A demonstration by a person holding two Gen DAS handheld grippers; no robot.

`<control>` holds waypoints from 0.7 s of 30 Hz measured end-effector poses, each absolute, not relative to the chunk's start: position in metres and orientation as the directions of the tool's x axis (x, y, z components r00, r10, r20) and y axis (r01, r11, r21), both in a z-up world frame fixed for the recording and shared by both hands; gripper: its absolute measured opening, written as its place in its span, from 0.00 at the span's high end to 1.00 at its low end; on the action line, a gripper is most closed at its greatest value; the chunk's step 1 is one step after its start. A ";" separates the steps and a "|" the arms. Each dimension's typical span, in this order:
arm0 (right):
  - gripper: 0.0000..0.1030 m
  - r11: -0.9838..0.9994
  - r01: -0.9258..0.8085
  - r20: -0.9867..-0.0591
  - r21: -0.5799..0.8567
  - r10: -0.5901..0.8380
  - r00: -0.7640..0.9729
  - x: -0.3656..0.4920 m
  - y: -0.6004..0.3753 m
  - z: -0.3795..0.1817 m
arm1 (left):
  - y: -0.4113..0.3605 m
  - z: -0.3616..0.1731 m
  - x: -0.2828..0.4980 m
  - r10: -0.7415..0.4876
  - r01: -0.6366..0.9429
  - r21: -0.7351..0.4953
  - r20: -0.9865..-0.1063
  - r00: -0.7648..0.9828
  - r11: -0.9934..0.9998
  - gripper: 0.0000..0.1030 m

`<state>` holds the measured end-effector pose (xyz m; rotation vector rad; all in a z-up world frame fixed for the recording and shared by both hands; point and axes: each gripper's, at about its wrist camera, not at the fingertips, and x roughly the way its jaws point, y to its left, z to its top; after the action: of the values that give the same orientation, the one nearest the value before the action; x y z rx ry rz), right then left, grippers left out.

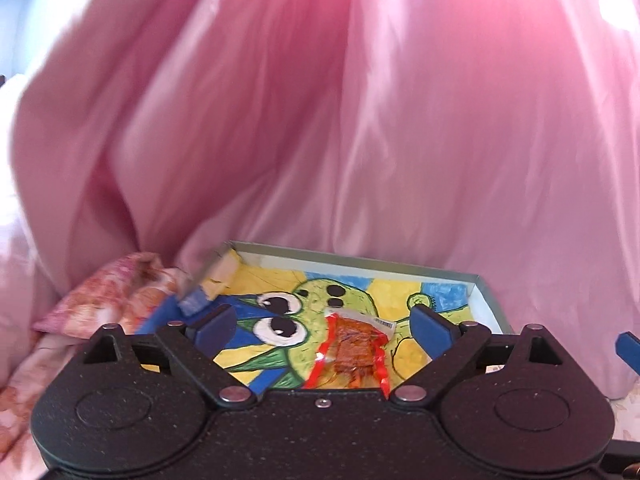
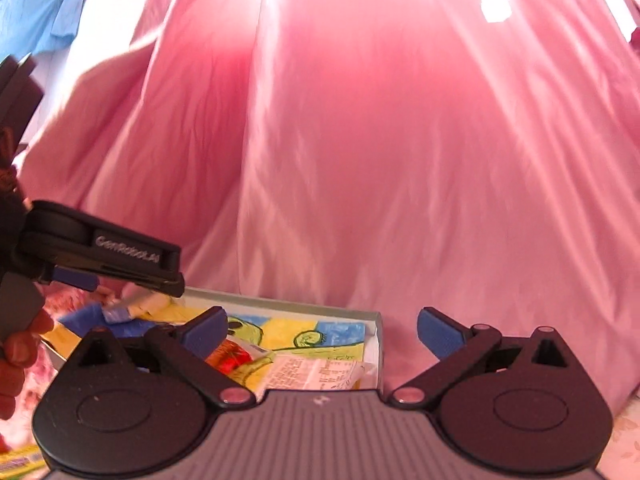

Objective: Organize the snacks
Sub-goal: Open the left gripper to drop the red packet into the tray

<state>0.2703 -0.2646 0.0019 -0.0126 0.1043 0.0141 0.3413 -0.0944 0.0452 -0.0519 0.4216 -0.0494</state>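
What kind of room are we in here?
Probably a bedroom, working on a bed: a pink curtain hangs behind, floral bedding lies underneath, and a shallow box with a cartoon drawing holds a snack packet. That's a guess.

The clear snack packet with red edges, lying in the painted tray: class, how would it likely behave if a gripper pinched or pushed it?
The snack packet would probably flex and crinkle, since its film looks thin and wrinkled. Glossy plastic suggests it may slip between the open left gripper fingers. Lying flat in the tray, it should slide, not roll.
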 end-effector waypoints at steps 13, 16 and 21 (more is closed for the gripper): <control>0.00 1.000 0.004 -0.049 -0.021 -0.005 0.999 0.149 -0.260 0.007 | -0.052 0.045 0.212 -0.039 0.023 -0.048 -0.365 0.930 0.999 0.05; 0.00 1.000 0.007 -0.031 -0.026 -0.008 1.000 0.126 -0.253 0.007 | -0.041 0.036 0.185 -0.029 0.012 -0.047 -0.368 0.930 0.999 0.04; 0.00 1.000 0.000 -0.014 -0.024 0.000 1.000 0.093 -0.241 0.005 | -0.022 0.022 0.145 -0.009 -0.004 -0.034 -0.383 0.924 0.999 0.04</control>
<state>0.0927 -0.2408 0.0048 -0.0239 0.0142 -0.0002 0.1445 -0.0217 0.0224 -0.0343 0.3935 -0.0029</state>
